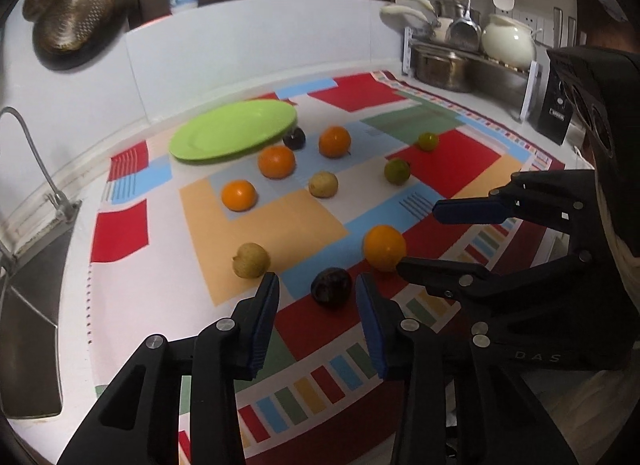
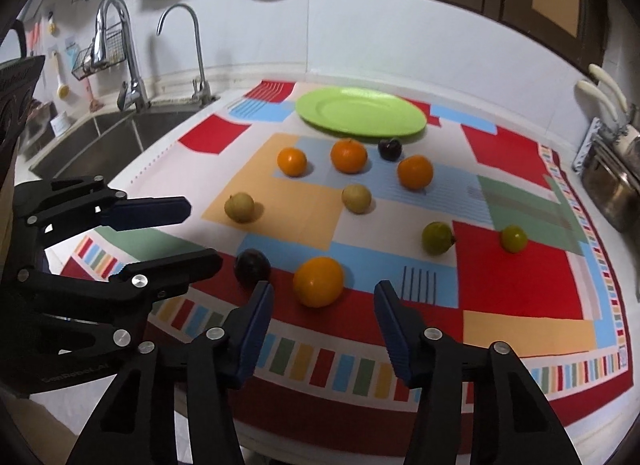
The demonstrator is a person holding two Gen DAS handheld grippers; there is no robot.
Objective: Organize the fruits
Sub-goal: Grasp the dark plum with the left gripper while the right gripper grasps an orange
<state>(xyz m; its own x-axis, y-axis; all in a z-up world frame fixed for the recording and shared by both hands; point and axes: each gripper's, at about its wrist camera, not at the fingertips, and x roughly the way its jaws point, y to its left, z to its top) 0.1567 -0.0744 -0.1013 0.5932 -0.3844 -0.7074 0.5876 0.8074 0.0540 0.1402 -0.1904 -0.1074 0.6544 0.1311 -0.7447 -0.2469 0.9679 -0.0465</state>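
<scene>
Several fruits lie loose on a patchwork cloth [image 1: 304, 225]. A lime-green plate [image 1: 234, 131] [image 2: 360, 111] rests at the far side with nothing on it. My left gripper [image 1: 317, 285] is open, its blue pads flanking a dark plum [image 1: 332, 292] [image 2: 251, 267] without touching it. My right gripper [image 2: 323, 291] is also open, and a large orange [image 2: 319, 281] [image 1: 384, 252] sits just ahead of its tips, untouched. Each gripper shows in the other's view: the right gripper [image 1: 416, 239] beside the orange, the left gripper [image 2: 206, 232] over the plum.
Farther back lie three oranges [image 2: 349, 155], a second plum [image 2: 390, 149], two tan fruits [image 2: 239, 207], and two green fruits [image 2: 438, 237]. A steel sink [image 2: 100, 137] with taps is on the left. A dish rack with pots [image 1: 460, 61] stands at the right.
</scene>
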